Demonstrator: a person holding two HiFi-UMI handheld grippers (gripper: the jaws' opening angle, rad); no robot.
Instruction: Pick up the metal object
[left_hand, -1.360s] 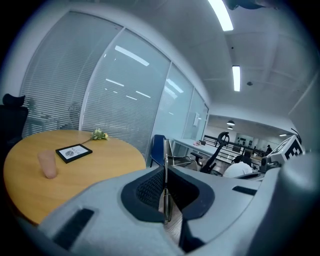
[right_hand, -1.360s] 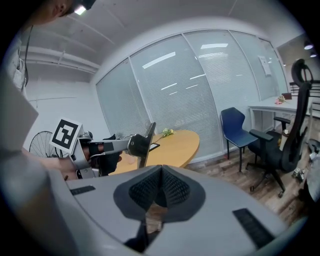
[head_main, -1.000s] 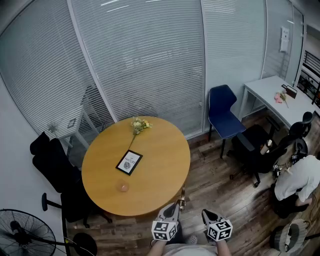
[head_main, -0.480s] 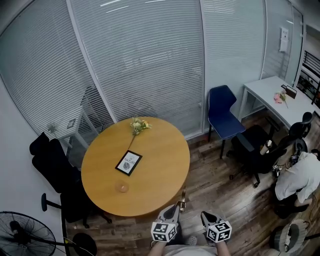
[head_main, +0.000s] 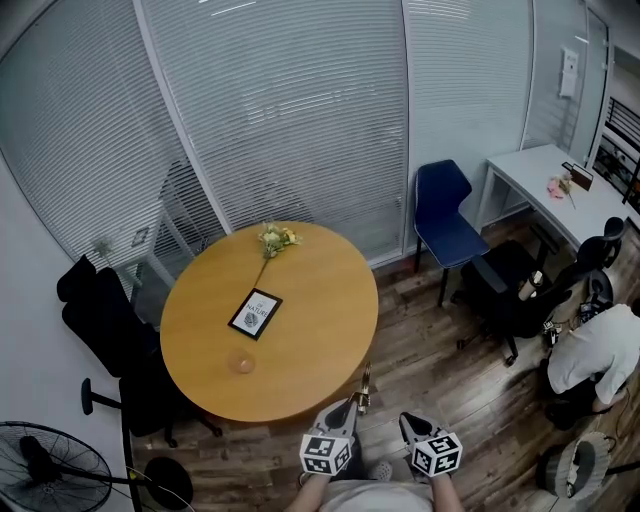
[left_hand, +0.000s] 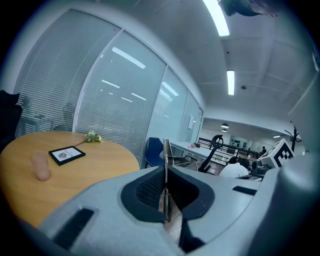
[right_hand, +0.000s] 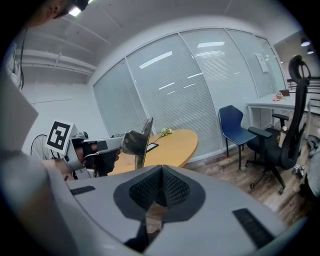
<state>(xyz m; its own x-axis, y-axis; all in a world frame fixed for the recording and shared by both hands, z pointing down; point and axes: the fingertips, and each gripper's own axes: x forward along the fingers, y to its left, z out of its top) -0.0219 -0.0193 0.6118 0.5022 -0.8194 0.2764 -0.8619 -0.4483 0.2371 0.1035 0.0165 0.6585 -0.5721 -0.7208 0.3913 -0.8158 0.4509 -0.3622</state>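
My left gripper is at the bottom of the head view, just off the near edge of the round wooden table. It is shut on a thin flat metal object that sticks up past its tips. In the left gripper view the metal strip stands upright, pinched between the dark pads. The right gripper view shows the same metal piece held by the left gripper. My right gripper is beside it, shut with nothing between its jaws.
On the table lie a framed card, a sprig of flowers and a small pinkish object. Black chairs and a fan stand left; a blue chair, a white desk and a seated person are right.
Both grippers keep their places, the left still shut on the metal piece. Only the head view has shifted a little, so the table sits slightly higher in it.
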